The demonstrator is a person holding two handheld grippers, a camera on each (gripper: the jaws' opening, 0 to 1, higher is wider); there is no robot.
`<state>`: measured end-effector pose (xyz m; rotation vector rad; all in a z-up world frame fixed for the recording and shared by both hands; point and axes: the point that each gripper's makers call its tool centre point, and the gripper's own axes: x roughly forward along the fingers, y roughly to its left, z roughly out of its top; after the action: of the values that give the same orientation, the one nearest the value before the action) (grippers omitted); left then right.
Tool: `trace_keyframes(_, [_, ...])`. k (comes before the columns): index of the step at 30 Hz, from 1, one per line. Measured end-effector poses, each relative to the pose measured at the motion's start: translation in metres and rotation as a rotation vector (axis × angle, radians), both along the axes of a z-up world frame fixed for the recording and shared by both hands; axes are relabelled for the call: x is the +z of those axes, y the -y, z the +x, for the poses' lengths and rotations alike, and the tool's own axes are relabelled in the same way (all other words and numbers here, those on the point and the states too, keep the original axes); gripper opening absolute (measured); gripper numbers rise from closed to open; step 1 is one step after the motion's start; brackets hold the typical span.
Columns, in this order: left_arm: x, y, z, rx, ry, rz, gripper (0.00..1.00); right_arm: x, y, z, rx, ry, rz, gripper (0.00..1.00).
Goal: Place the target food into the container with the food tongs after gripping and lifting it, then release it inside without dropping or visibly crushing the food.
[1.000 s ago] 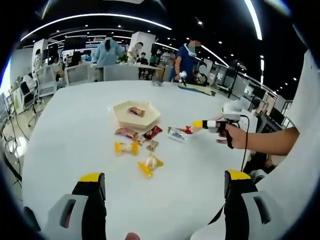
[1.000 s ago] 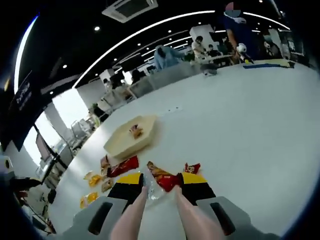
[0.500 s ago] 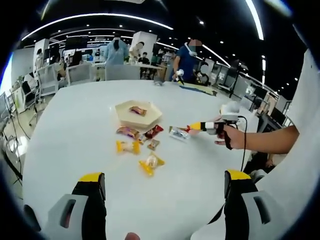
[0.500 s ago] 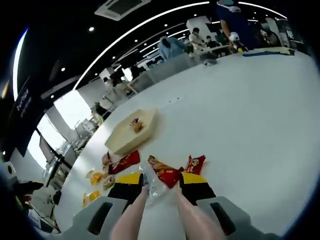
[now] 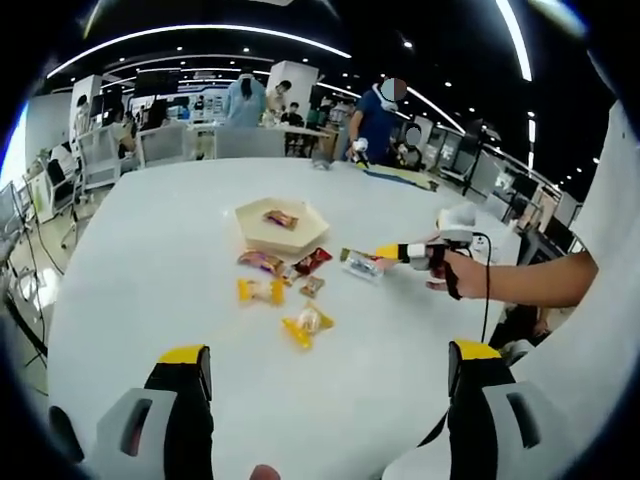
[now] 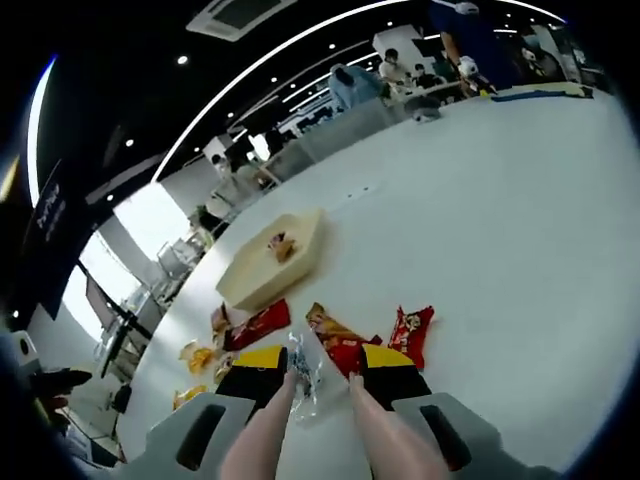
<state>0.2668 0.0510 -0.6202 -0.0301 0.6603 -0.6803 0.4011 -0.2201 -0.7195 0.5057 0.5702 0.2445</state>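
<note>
— What is on the desk (image 5: pixel 150 260)?

— A shallow, pale six-sided tray (image 5: pixel 276 226) sits toward the far middle, with one small wrapped snack (image 5: pixel 281 219) lying inside it. Just on its near side a loose scatter of packets lies flat: a red packet (image 5: pixel 312 260), a yellow packet (image 5: pixel 258 290), and a yellow-wrapped sweet (image 5: pixel 305 322) nearest of all.

— And the tongs?

— In the right gripper view, two pale pink tongs (image 6: pixel 275 425) run up between the right gripper (image 6: pixel 322 368) and its yellow-tipped black jaws. The jaws are clenched on the tong arms.

— What are the tong tips on?

— A clear, crinkly plastic packet (image 6: pixel 303 373), transparent with dark specks showing through. It sits between the tong tips, low over the desk, just near of the tray. I cannot tell whether it is off the surface. Beside it on the right lie a long red-and-orange packet (image 6: pixel 338 335) and a shorter red packet with white print (image 6: pixel 411 332), both flat on the desk.

— Does it look squashed?

— It is wrinkled, but too small and blurred to judge more.

— The other hand?

— In the left gripper view the left gripper (image 5: pixel 330 365) hangs over bare desk at the near edge, its jaws wide apart with nothing between them. Off to the right a hand (image 5: pixel 452 272) reaches in holding the other tool toward the clear packet.
</note>
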Motion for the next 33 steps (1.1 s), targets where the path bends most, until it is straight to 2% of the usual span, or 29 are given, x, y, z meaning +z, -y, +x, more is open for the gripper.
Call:
trace_keyframes(6, [0.0,0.001,0.002,0.0,0.001,0.003,0.98,0.005,-0.013,0.001,0.033,0.009,0.021,0.28])
trace_keyframes(10, [-0.002,0.0,0.001,-0.001,-0.003,0.009,0.98,0.005,-0.02,0.003,0.063,0.011,0.003,0.26])
trace_keyframes(20, [-0.001,-0.004,0.002,0.012,-0.002,0.008,0.98,0.0,-0.024,0.005,0.097,-0.014,-0.031,0.15])
trace_keyframes(22, [-0.001,-0.005,0.002,0.014,-0.002,0.01,0.98,0.001,-0.025,0.007,0.11,-0.003,-0.03,0.18])
trace_keyframes(24, [-0.001,-0.005,0.002,0.014,-0.003,0.009,0.98,0.004,-0.034,0.006,0.144,0.003,0.014,0.21])
trace_keyframes(25, [-0.001,-0.004,0.001,0.013,-0.002,0.009,0.98,0.003,-0.032,0.005,0.143,0.002,-0.007,0.21])
trace_keyframes(26, [-0.002,-0.004,0.002,0.011,-0.002,0.011,0.98,0.004,-0.031,0.006,0.169,0.019,-0.07,0.22])
trace_keyframes(27, [-0.002,-0.004,0.002,0.01,-0.003,0.012,0.97,0.004,-0.031,0.005,0.176,0.019,-0.08,0.22])
trace_keyframes(30, [-0.001,-0.003,0.002,0.007,0.0,0.008,0.97,0.016,-0.041,0.006,0.246,0.086,-0.147,0.23])
trace_keyframes(31, [-0.002,-0.003,0.002,0.007,0.0,0.009,0.97,0.018,-0.045,0.006,0.263,0.091,-0.154,0.24])
trace_keyframes(33, [-0.003,-0.003,0.001,0.004,-0.005,0.013,0.96,0.015,-0.047,0.006,0.289,0.086,-0.217,0.24])
